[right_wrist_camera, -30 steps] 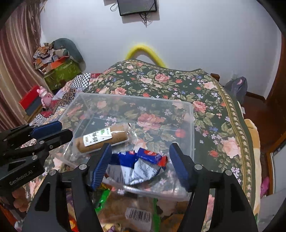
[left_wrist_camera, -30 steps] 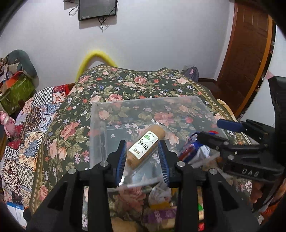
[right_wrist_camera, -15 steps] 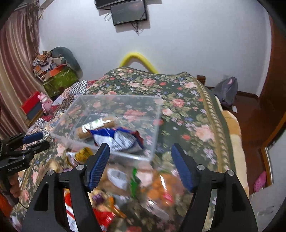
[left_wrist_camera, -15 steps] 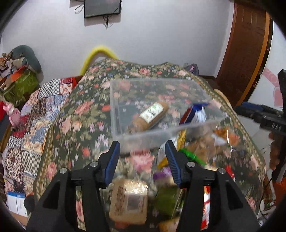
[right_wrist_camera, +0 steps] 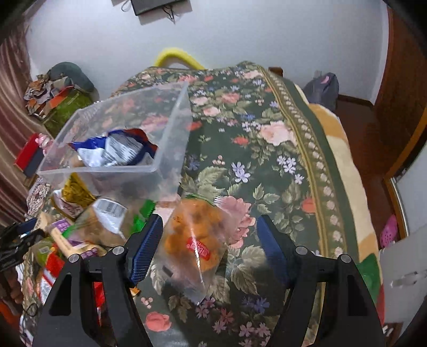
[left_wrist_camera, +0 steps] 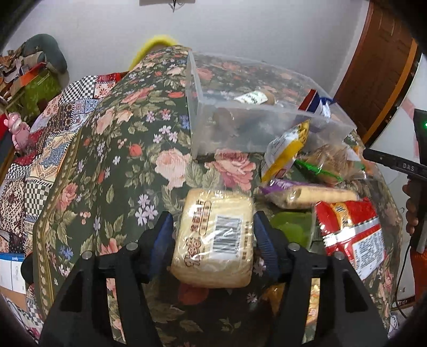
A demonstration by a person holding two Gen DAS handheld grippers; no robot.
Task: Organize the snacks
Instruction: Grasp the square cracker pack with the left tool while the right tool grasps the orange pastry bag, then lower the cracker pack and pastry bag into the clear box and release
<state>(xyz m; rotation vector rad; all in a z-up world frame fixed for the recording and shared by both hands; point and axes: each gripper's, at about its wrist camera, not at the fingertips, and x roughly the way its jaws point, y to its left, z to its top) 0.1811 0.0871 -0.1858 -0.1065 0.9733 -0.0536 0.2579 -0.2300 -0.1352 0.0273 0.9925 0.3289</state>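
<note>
Two soft, light packets were straddled but not gripped: the bread pack [left_wrist_camera: 213, 240] by the opening left claw [left_wrist_camera: 212, 240], the bun bag [right_wrist_camera: 194, 240] by the unclenched right claw [right_wrist_camera: 210, 245], best pinched gently across the sides.

Wall screen [right_wrist_camera: 157, 5] cut off by top edge. Red snack pack [left_wrist_camera: 349, 232] blurred, print unreadable; same w/ the purple-wrapped biscuits [left_wrist_camera: 307, 193]. Brown roll [left_wrist_camera: 256, 97] in the clear box [left_wrist_camera: 192, 106] half hidden by the near wall. Right tongs [left_wrist_camera: 395, 166] only partly in view at right edge, tips hidden.
</note>
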